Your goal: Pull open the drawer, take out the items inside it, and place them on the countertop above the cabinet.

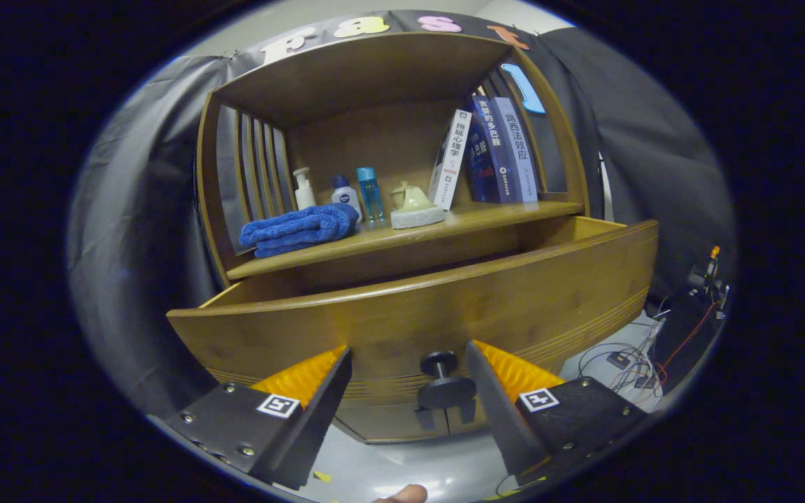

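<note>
1. Cabinet (388, 140): wooden, open-fronted, with slatted sides; one shelf-like countertop (472, 220) sits directly above the drawer.
2. Drawer (444, 307): pulled out toward the camera, its curved wooden front panel facing the gripper. The inside is hidden behind the front panel, so I cannot tell what it holds.
3. Books (493, 150): several stand at the right end of the countertop, leaning against the right side wall; the outermost, a white one, tilts left.
4. Towel (301, 229): blue, folded, lying at the left front edge of the countertop.
5. Gripper (409, 391): fingers spread well apart, clamped on nothing. They straddle the drawer knob, which stands in the gap nearer the right finger; neither finger appears to touch it.
6. Small pale green teapot-like item (413, 202): on a light pad near the middle of the countertop, just left of the books.
7. Bottles: a white pump bottle (303, 188), a white bottle with a blue cap (344, 194) and a clear blue bottle (370, 192) stand in a row at the back, behind the towel.
8. Drawer knob (439, 363): dark, round, low on the centre of the drawer front.
9. Cables (626, 356): loose on the floor to the right of the cabinet.
</note>
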`<state>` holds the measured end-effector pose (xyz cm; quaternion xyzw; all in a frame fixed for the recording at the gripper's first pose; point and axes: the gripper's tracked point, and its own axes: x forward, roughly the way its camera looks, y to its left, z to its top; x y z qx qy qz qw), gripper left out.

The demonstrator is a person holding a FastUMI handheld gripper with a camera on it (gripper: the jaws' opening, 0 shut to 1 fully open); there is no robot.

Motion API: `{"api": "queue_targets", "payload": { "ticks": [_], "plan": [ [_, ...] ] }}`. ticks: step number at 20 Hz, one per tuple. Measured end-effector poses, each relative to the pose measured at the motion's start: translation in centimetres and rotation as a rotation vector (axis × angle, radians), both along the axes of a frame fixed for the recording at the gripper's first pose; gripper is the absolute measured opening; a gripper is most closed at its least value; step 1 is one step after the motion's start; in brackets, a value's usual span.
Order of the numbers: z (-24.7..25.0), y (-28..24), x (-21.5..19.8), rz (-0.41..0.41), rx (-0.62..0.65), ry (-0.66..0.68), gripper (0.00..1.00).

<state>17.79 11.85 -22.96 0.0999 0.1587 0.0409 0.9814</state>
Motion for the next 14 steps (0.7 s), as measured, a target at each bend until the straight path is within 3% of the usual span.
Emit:
{"api": "queue_targets", "payload": {
  "ticks": [14],
  "plan": [
    [-0.4, 0.9, 4.7, -0.014, 0.002, 0.009, 0.99]
  ]
}}
